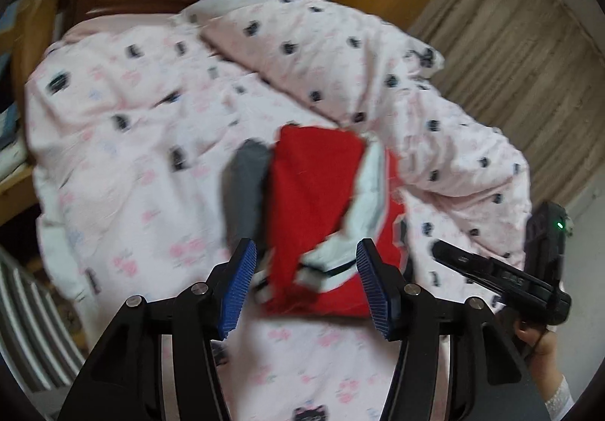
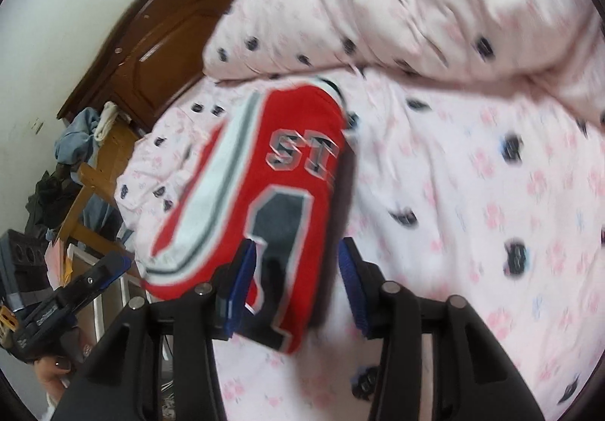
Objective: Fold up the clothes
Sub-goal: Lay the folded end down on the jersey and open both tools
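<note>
The red sports jersey with white and grey trim [image 1: 314,201] lies on the pink patterned bed cover [image 1: 124,141], already folded into a compact, narrow bundle with a dark number showing on top in the right wrist view, so the folding of this piece looks largely done; perhaps a last tidy or setting aside is left. The left gripper [image 1: 307,283] and right gripper [image 2: 298,283] both hover wide open over the jersey's near end, holding nothing
</note>
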`<state>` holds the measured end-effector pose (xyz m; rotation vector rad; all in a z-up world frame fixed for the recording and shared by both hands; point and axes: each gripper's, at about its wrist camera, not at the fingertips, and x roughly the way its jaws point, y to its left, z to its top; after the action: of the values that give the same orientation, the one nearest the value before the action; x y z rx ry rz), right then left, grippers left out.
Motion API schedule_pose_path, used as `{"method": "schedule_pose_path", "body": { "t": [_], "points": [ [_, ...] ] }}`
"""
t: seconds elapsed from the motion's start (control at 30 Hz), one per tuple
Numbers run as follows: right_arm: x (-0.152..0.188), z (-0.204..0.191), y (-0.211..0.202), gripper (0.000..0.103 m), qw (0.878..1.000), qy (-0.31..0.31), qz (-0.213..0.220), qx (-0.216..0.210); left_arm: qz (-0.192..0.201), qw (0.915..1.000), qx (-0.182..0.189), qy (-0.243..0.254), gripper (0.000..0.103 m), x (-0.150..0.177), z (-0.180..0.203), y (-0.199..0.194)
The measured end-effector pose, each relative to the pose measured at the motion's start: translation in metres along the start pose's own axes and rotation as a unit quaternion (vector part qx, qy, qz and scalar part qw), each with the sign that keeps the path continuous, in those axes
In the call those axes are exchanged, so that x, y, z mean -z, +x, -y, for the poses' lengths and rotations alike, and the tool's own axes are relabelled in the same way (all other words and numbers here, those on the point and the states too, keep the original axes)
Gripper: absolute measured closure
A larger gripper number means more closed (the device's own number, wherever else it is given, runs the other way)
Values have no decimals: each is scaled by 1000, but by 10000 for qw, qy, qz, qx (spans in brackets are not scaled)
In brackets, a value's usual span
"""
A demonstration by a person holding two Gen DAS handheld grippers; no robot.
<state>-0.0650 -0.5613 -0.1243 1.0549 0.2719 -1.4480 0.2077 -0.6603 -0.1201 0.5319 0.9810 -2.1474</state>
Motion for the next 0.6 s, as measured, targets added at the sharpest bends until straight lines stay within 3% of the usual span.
{"method": "schedule_pose_path", "body": {
  "t": [0.07, 0.23, 0.33, 0.47, 0.6],
  "points": [
    [-8, -11, 6, 69, 9998, -182, 5, 3, -14, 9999, -72, 121, 53, -6, 9, 9],
    [-16, -35, 39, 70, 9978, -578, -166, 262, -72, 9936, -1008, 496, 53, -13, 16, 51],
    [-11, -34, 61, 70, 9957, -701, -335, 511, -302, 9912, -1243, 349, 53, -13, 0, 77],
    [-8, -30, 65, 72, 9962, -692, -293, 444, -470, 9913, -1223, 119, 53, -10, -17, 93],
    [-2, -35, 40, 70, 9968, -774, -122, 140, -219, 9958, -886, -60, 53, -11, -18, 70]
  ]
}}
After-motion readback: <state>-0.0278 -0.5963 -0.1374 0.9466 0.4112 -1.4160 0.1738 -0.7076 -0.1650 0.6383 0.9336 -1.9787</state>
